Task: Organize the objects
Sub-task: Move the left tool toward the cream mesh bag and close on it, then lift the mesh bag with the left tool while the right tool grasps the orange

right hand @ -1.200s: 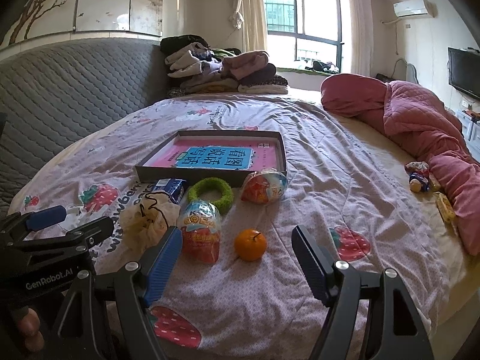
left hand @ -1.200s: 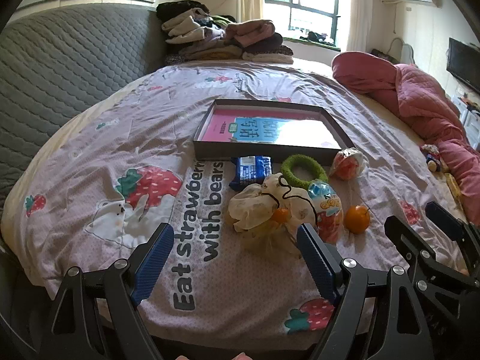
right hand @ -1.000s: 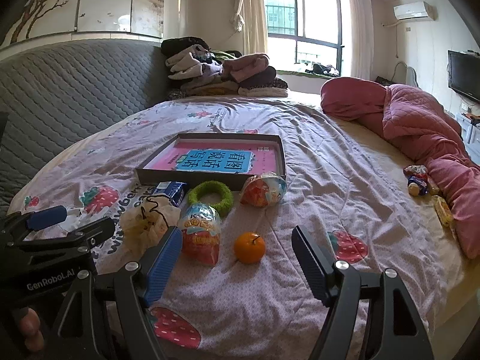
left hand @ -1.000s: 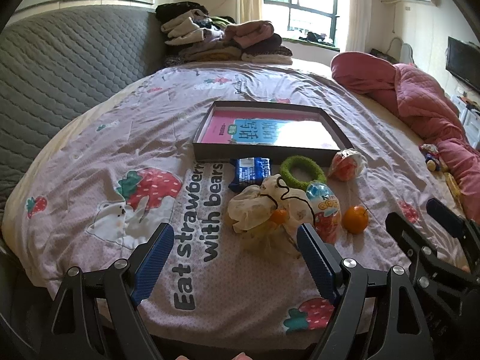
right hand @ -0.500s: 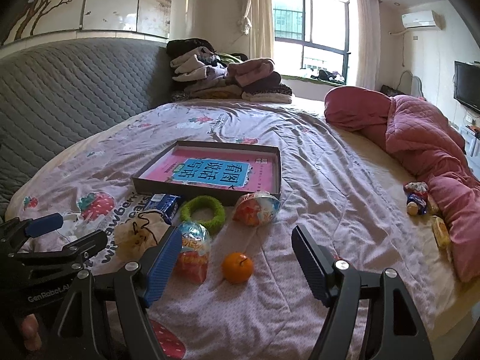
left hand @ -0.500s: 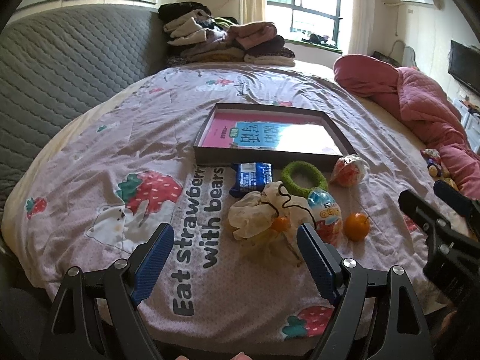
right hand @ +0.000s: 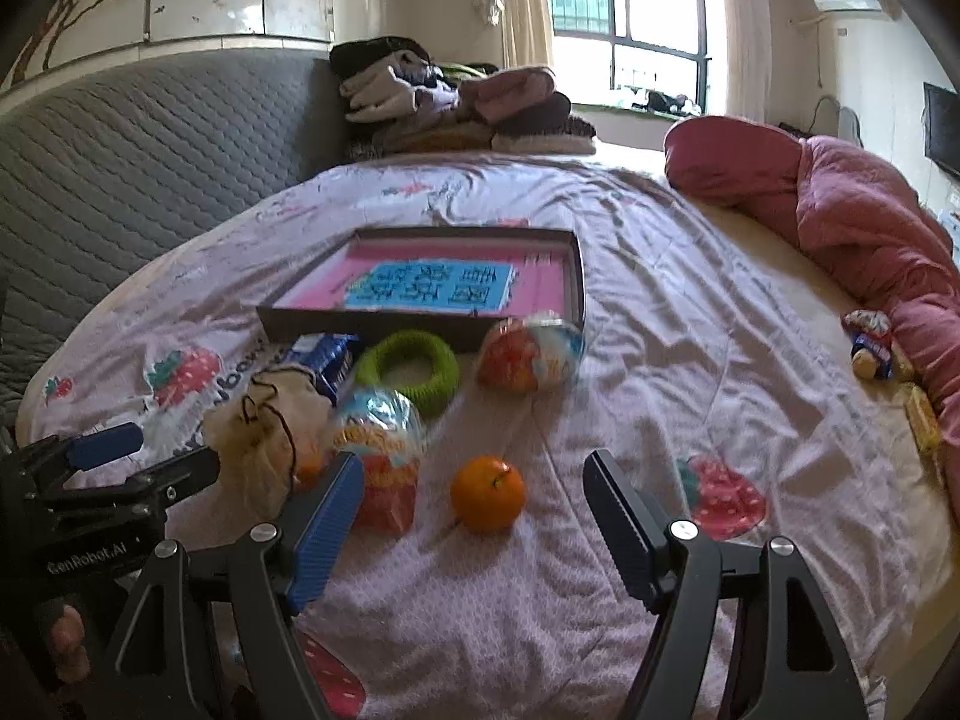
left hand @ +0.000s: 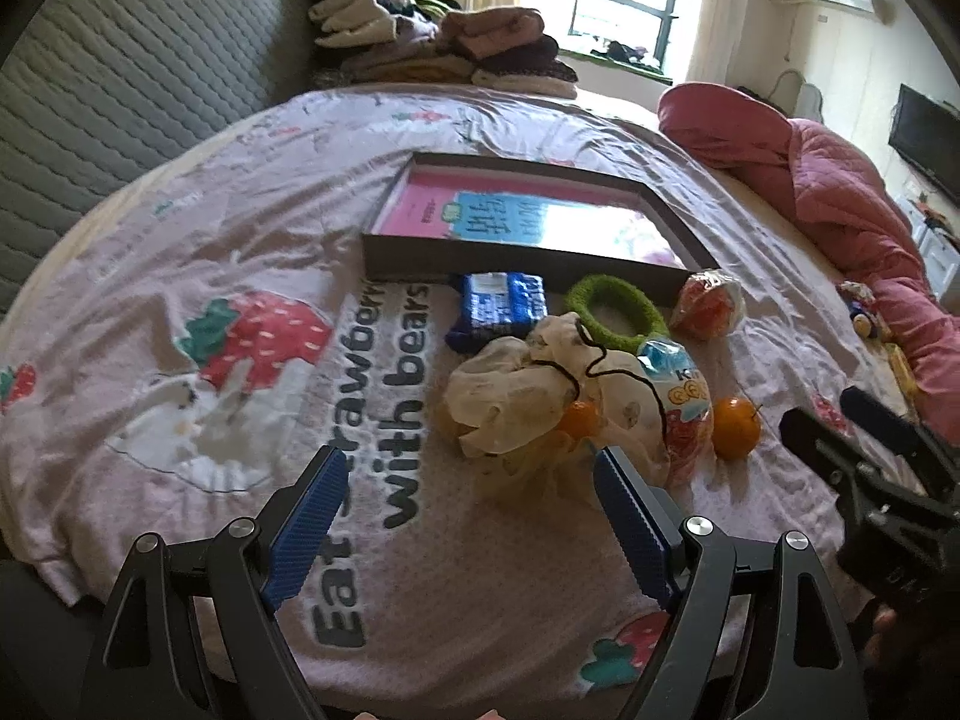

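Observation:
A shallow brown box [left hand: 401,254] [right hand: 366,320] with a pink and blue sheet inside lies on the bed. In front of it lie a blue packet [left hand: 501,302] [right hand: 321,357], a green ring [left hand: 618,313] [right hand: 407,369], an orange-and-white snack bag [left hand: 708,306] [right hand: 531,354], a second snack bag [left hand: 681,405] [right hand: 378,456], a cream drawstring pouch [left hand: 528,402] [right hand: 270,438] and an orange [left hand: 735,419] [right hand: 487,494]. My left gripper [left hand: 474,519] is open and empty, just before the pouch. My right gripper [right hand: 474,531] is open and empty, just before the orange.
The bed has a pink strawberry sheet [left hand: 198,276]. A grey quilted headboard [right hand: 120,144] is at the left. Folded clothes [right hand: 456,105] are stacked at the far end. A pink quilt [right hand: 870,228] and small toys [right hand: 870,348] lie at the right.
Both grippers have moved forward a little toward the objects, which now look larger. The right gripper has dropped closer to the orange. Both stay open.

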Demonstrator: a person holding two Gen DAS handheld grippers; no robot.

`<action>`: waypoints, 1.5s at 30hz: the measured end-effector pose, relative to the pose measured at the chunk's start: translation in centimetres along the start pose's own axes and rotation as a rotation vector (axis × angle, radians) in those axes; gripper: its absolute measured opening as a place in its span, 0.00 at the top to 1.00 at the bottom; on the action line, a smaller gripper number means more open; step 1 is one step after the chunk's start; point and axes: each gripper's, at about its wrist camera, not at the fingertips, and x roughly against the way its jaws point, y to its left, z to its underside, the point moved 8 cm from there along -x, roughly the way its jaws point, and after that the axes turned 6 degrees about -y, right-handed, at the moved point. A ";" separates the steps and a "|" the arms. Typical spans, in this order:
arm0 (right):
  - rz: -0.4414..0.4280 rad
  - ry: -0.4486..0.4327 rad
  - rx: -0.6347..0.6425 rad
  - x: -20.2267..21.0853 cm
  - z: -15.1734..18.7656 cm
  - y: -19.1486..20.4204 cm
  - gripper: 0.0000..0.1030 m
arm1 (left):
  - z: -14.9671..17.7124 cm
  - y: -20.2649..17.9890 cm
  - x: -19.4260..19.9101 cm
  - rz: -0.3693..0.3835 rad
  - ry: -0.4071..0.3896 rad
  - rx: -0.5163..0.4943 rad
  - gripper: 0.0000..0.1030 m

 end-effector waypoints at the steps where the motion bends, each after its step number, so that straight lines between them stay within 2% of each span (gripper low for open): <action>1: -0.001 0.005 -0.004 -0.2 0.2 -0.2 0.27 | 0.0 -0.1 -0.2 0.008 0.002 0.003 0.18; 8: -0.002 0.029 -0.040 -1.5 0.8 -1.5 0.27 | -1.3 0.3 -1.8 -0.009 -0.010 -0.005 0.18; 14: -0.016 0.072 -0.046 -3.0 1.3 -1.6 0.27 | -1.1 0.3 -3.6 0.010 0.034 -0.016 0.18; 21: 0.005 0.133 -0.019 -5.0 2.6 -1.3 0.28 | -1.6 -0.2 -4.3 0.044 0.020 -0.053 0.19; 22: 0.012 0.141 -0.018 -5.3 2.8 -1.4 0.30 | -1.6 -0.2 -4.4 0.047 0.019 -0.058 0.21; 26: 0.023 0.150 -0.026 -5.9 3.0 -1.6 0.37 | -1.7 -0.4 -4.8 0.074 0.021 -0.064 0.45; 32: 0.019 0.158 -0.010 -6.8 3.0 -1.1 0.48 | -1.9 -1.1 -5.0 0.107 0.024 -0.088 0.60; 34: 0.007 0.167 -0.008 -7.1 3.1 -0.8 0.56 | -1.9 -1.3 -5.0 0.122 0.028 -0.090 0.68; 36: -0.014 0.173 -0.015 -7.2 3.2 -0.6 0.62 | -1.9 -1.5 -5.0 0.147 0.032 -0.078 0.80; 39: -0.020 0.170 -0.017 -7.1 3.2 -0.6 0.62 | -1.8 -1.7 -4.9 0.176 0.035 -0.066 0.86; 45: -0.037 0.149 -0.036 -6.5 2.8 -0.8 0.63 | -2.1 -1.5 -4.2 0.216 0.025 -0.026 0.88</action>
